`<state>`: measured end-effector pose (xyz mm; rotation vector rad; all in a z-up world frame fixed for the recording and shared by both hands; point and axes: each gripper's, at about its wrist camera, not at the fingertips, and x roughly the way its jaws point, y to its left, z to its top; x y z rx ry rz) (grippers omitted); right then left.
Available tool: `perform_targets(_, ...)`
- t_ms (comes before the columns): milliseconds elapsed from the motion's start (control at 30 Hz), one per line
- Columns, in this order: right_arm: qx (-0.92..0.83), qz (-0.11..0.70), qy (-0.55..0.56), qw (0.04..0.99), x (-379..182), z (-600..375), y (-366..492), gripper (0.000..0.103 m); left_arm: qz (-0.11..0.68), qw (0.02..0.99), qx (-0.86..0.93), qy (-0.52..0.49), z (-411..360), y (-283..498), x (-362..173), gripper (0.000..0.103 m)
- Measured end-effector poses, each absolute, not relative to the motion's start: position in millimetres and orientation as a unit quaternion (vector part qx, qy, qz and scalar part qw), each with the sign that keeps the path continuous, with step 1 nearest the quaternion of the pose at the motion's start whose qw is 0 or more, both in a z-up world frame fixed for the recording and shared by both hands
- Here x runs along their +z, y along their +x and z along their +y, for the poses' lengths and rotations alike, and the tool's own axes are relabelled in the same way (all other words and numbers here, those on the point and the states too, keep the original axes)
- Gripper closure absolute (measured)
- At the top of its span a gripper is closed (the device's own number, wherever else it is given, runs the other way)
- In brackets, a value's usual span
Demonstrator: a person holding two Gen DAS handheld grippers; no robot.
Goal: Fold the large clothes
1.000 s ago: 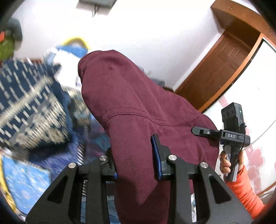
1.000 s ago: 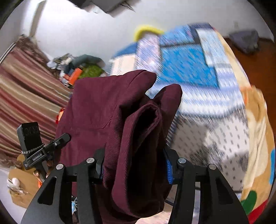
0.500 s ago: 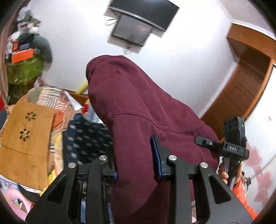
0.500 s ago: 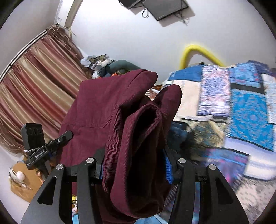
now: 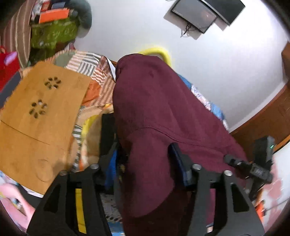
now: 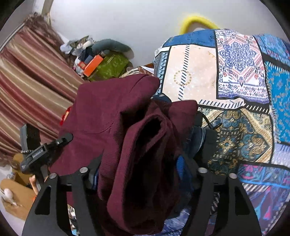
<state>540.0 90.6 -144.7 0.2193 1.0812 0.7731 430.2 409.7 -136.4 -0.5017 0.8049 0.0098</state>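
A dark maroon garment [image 5: 163, 109] hangs bunched and folded between my two grippers, above a bed. My left gripper [image 5: 143, 147] has its jaws opening; the cloth still lies between them, with a gap showing at the left finger [image 5: 108, 145]. In the right wrist view, a thick roll of the same maroon garment [image 6: 137, 145] fills my right gripper [image 6: 139, 163]. Its jaws are opening too, and the blue pad [image 6: 181, 163] stands off the cloth. Each view shows the other hand's gripper body at its edge [image 5: 261, 163] [image 6: 36, 150].
A patchwork quilt [image 6: 235, 72] covers the bed below. A wooden board with cut-out holes [image 5: 41, 101] lies at the left. A striped curtain [image 6: 27, 72], a pile of clutter with a green bag [image 6: 110, 67], a wall screen [image 5: 204, 12] and a wooden door [image 5: 271, 116] surround.
Both grippers have swung across the room and sunk toward the bed with the garment. Both pairs of jaws have spread wider, and the cloth sits looser between them.
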Motion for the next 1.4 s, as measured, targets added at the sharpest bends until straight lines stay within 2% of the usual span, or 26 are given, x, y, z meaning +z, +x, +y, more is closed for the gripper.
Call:
perform_targets(67,0.352,0.509,0.073,0.782,-138,89,537,0.030,0.394,0.895,0.026,-0.209,403,428,-134,0.036)
perform_targets(200,0.324,0.517,0.036,0.791,-111,80,530,0.030,0.405,0.899,0.066,-0.154,386,417,-113,0.035)
perform_targets(367,0.304,0.475,0.032,0.825,-65,60,504,0.030,0.380,0.913,0.094,-0.119,365,390,-76,0.035)
perform_targets(700,0.354,0.306,0.017,0.884,48,34,374,0.030,0.231,0.969,0.085,-0.029,274,247,43,0.035)
perform_targets(867,0.377,0.203,0.017,0.903,89,14,288,0.030,0.143,0.987,0.071,-0.007,227,161,80,0.033)
perform_targets(1000,0.380,0.138,0.012,0.915,100,3,232,0.029,0.084,0.994,0.069,-0.006,200,102,85,0.032)
perform_targets(1200,0.365,0.060,0.004,0.929,95,-9,166,0.024,0.019,0.996,0.089,-0.009,170,37,67,0.028)
perform_targets(1300,0.346,0.044,0.006,0.937,84,-13,151,0.015,-0.001,0.994,0.110,-0.011,157,16,51,0.020)
perform_targets(1400,0.315,0.029,0.000,0.949,76,-12,143,0.008,-0.002,0.994,0.112,-0.016,152,5,38,0.018)
